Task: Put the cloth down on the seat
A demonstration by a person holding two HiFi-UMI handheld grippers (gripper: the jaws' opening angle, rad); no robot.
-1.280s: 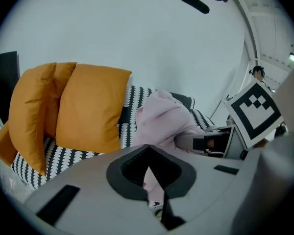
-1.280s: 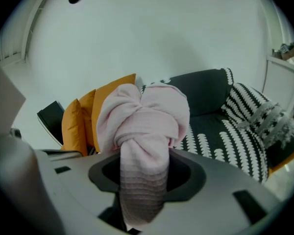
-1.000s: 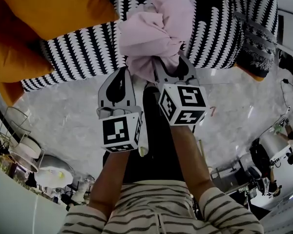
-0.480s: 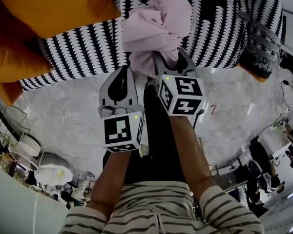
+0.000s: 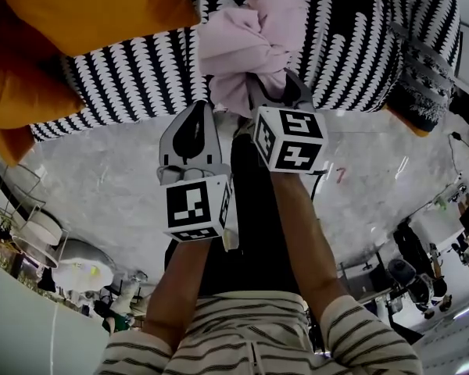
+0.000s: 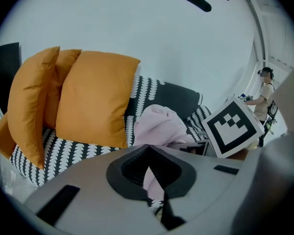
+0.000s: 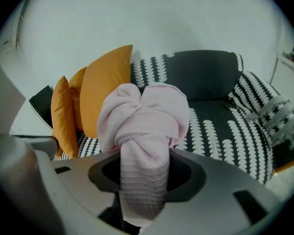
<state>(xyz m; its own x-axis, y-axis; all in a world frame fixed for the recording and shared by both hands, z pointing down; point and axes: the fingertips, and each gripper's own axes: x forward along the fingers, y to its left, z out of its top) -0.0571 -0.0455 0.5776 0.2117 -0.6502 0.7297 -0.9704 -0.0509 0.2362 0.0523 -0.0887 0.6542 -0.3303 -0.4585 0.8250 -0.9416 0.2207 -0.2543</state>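
Moved: cloth (image 5: 250,41) edged toward 12 o'clock, over seat (image 5: 125,84).
Right tongs (image 5: 269,94): gripped the cloth.
Left tongs (image 5: 200,109): closed, empty.
Meaning: release looked near.

left tongs (image 5: 197,109) closed, empty | right tongs (image 5: 277,92) clamped | forearms (image 5: 298,233) side by side

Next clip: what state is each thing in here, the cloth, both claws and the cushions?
Pink cloth: bunched up, clamped, held in the air in front of the sofa seat, not yet put down.
Right claw: shut on the cloth.
Left claw: shut, holding nothing, beside the cloth.
Orange cushions: propped upright against the sofa back.
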